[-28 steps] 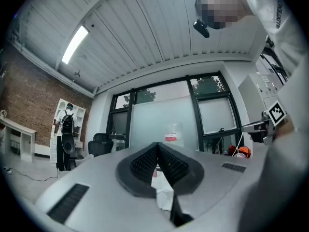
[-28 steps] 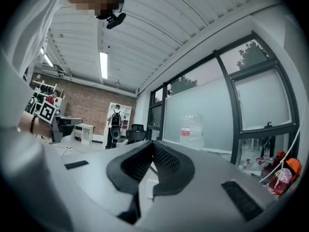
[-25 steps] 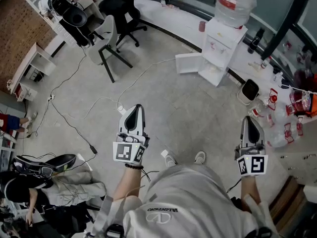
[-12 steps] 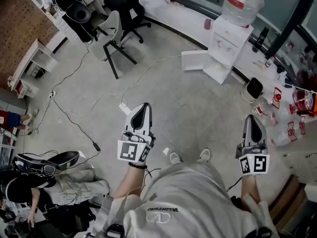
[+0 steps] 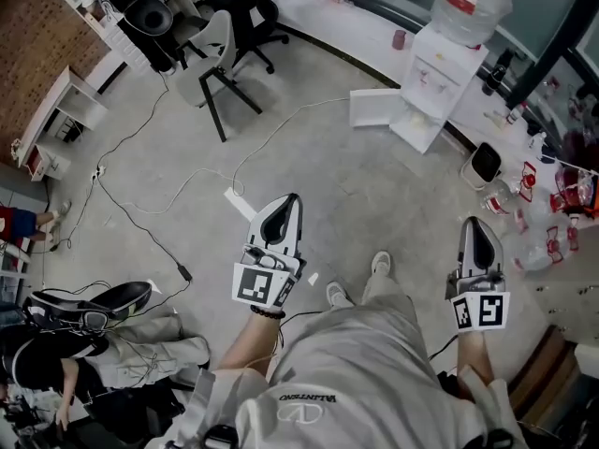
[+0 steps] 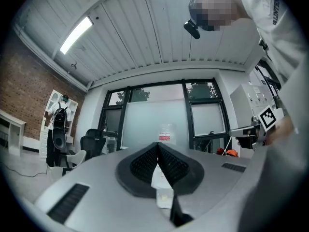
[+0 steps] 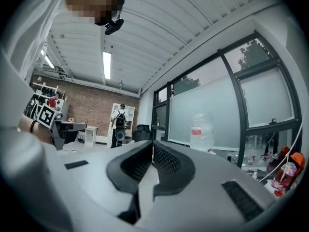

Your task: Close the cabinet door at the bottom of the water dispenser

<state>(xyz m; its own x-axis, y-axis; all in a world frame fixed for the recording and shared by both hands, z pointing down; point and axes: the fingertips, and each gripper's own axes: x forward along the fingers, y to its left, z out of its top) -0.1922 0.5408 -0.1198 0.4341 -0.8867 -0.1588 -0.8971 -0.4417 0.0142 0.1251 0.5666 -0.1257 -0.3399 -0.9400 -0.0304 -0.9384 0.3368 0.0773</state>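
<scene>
Both arms are stretched out in front at about waist height, one gripper in each hand, both pointing forward across the room toward the water dispenser (image 5: 438,75). The left gripper (image 5: 289,203) is angled a bit to the right in the head view, and the right gripper (image 5: 474,224) points pretty much straight up the frame. Each one is smooth pale grey plastic with a black teardrop-shaped pad area, and the gripper views show a fine mesh texture on the pads. Jaws on both are pressed together with nothing between them.

The dispenser is a white boxy unit against the window wall, with a clear water bottle (image 5: 473,0) on top. The cabinet door (image 5: 374,108) at its bottom is a flat white panel. It's swung wide open to the left and well away from both grippers. The floor (image 5: 374,190) is bare grey concrete with thin cables snaking over it. There's a white power strip (image 5: 240,205) just left of the left gripper, and a black office chair (image 5: 245,7) further back.

Compared to a second ago, the left gripper sits further right and higher in the head view. The person's right shoe (image 5: 379,263) has stepped ahead of the other one. The dispenser has slid toward the top right of the frame, and the door hangs open just as it did then.
</scene>
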